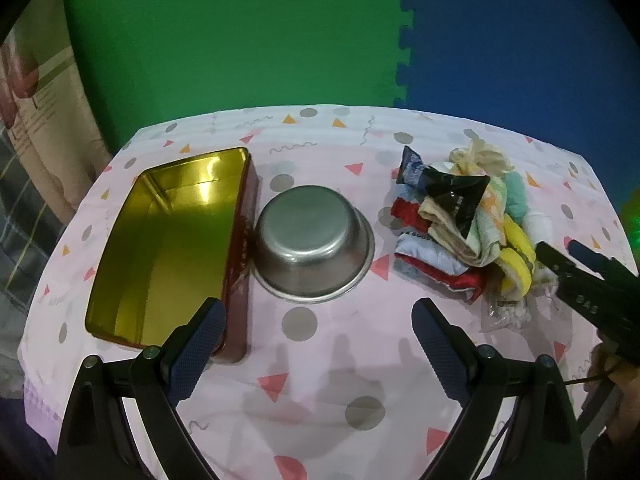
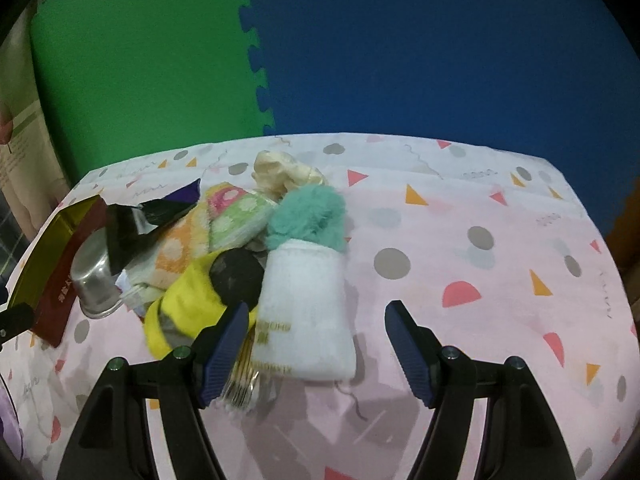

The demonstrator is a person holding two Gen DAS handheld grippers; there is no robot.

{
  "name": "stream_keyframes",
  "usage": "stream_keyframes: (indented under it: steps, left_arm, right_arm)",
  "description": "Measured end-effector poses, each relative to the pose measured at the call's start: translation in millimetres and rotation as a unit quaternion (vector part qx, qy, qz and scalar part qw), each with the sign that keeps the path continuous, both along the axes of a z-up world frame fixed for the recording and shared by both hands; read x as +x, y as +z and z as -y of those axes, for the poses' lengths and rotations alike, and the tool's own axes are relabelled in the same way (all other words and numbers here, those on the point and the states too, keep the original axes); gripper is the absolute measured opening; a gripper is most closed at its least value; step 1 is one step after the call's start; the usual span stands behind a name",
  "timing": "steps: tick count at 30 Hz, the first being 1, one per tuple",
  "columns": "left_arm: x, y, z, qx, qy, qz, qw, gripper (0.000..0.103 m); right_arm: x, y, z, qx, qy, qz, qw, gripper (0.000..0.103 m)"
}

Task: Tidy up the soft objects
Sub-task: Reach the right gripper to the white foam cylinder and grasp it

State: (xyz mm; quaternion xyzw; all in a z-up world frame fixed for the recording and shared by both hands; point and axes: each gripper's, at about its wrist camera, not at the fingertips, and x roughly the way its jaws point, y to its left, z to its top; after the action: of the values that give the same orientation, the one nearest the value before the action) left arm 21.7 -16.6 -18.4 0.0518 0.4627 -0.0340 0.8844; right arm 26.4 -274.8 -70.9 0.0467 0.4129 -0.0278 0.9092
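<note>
A pile of soft things [image 1: 460, 220] lies on the right of the table: folded towels, a yellow cloth [image 2: 192, 304], a white rolled towel [image 2: 304, 312], a teal fluffy piece [image 2: 308, 216], black wrappers. An open gold-lined tin box [image 1: 168, 248] sits on the left, empty. A steel bowl [image 1: 316, 244] stands beside it, empty. My left gripper [image 1: 316, 344] is open above the cloth in front of the bowl. My right gripper [image 2: 316, 348] is open, its jaws around the near end of the white towel; it shows in the left wrist view [image 1: 560, 264].
The table wears a pink patterned cloth [image 2: 480, 280]. Green and blue foam mats [image 1: 280, 32] stand behind it. A clear plastic packet [image 1: 508, 312] lies at the near edge of the pile.
</note>
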Motion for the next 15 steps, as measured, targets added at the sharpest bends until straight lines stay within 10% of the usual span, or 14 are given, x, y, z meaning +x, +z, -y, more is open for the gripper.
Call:
stream_keyframes:
  steps: [5, 15]
  left_arm:
    - [4, -1, 9, 0.002, -0.01, 0.004, 0.9999, 0.093]
    - [11, -2, 31, 0.001, -0.031, 0.003, 0.9995, 0.093]
  right_arm:
    - [11, -14, 2, 0.005, 0.0, -0.01, 1.0, 0.072]
    - [8, -29, 4, 0.012, 0.03, -0.014, 0.999, 0.033]
